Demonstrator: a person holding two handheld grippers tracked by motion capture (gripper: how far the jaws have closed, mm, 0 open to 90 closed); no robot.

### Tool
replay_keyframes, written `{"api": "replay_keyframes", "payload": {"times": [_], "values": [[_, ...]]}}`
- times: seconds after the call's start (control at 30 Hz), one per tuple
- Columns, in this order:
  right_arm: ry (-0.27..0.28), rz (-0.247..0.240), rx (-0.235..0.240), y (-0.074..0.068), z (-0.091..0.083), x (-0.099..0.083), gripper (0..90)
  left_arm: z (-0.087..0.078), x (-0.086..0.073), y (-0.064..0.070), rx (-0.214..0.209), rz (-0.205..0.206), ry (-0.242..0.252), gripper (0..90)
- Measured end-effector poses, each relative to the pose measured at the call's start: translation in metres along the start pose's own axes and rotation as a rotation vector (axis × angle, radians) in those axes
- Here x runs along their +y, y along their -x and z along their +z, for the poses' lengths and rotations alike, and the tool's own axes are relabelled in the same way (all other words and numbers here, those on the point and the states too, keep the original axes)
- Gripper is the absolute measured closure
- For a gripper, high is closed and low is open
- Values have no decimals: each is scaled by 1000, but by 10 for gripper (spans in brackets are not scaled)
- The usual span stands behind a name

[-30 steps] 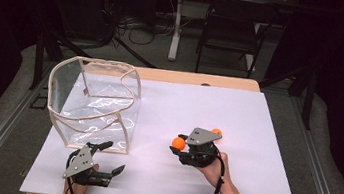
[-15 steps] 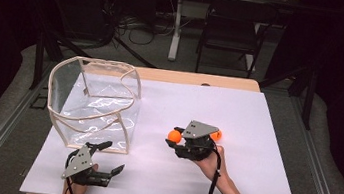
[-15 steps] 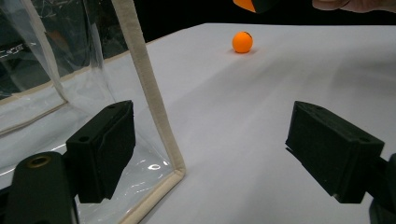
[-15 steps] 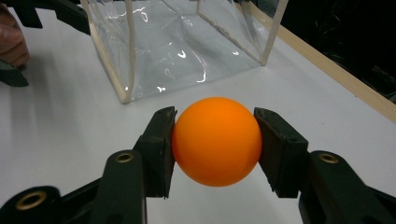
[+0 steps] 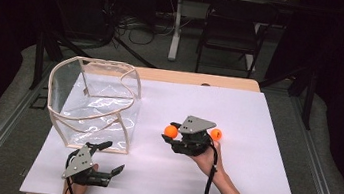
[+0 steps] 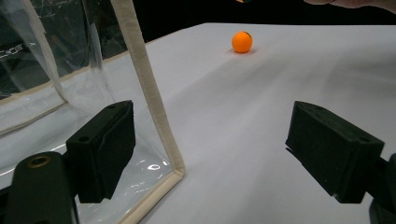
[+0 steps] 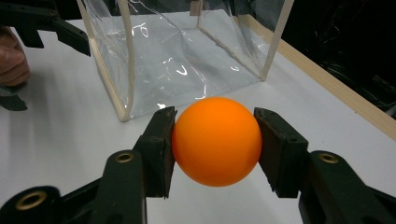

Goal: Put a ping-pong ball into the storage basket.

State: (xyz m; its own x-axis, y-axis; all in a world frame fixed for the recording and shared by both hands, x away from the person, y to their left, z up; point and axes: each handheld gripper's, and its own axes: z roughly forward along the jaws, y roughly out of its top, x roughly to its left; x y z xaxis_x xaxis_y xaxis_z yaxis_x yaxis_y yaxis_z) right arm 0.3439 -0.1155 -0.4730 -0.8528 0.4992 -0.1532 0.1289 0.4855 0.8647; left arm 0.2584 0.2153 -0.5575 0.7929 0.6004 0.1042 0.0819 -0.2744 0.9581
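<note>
My right gripper (image 5: 170, 135) is shut on an orange ball (image 5: 171, 131) and holds it just above the white table, right of a clear plastic container (image 5: 93, 102) with cream edging. In the right gripper view the ball (image 7: 216, 140) sits squarely between both jaws, and the container (image 7: 187, 56) stands close ahead. A second orange ball (image 5: 216, 133) lies on the table behind that gripper. My left gripper (image 5: 114, 156) is open near the front edge. Its jaws straddle the container's near corner post (image 6: 149, 93), and the loose ball (image 6: 242, 41) shows far ahead.
The white sheet (image 5: 251, 168) covers the table, with a strip of bare wood (image 5: 202, 80) along its far edge. Chairs and cables (image 5: 179, 27) stand in the dark beyond. A hand (image 7: 11, 58) on the left gripper appears at the left of the right gripper view.
My right gripper, still gripping the ball, has drifted a little left and away from the person, toward the container. The left gripper and the loose ball have stayed put.
</note>
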Motion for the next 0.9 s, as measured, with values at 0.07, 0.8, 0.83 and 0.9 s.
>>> {"api": "replay_keyframes", "payload": {"times": [0.07,0.8,0.83,0.9], "values": [[2,0,-1,0,1,1,510,0,0,0,3,0,0,157],[15,-11,7,2,11,17,510,-1,0,0,6,-4,4,157],[13,-11,5,2,11,18,510,-1,0,-1,7,-4,3,157],[19,-15,5,2,12,21,509,-1,0,-1,6,-6,4,157]]}}
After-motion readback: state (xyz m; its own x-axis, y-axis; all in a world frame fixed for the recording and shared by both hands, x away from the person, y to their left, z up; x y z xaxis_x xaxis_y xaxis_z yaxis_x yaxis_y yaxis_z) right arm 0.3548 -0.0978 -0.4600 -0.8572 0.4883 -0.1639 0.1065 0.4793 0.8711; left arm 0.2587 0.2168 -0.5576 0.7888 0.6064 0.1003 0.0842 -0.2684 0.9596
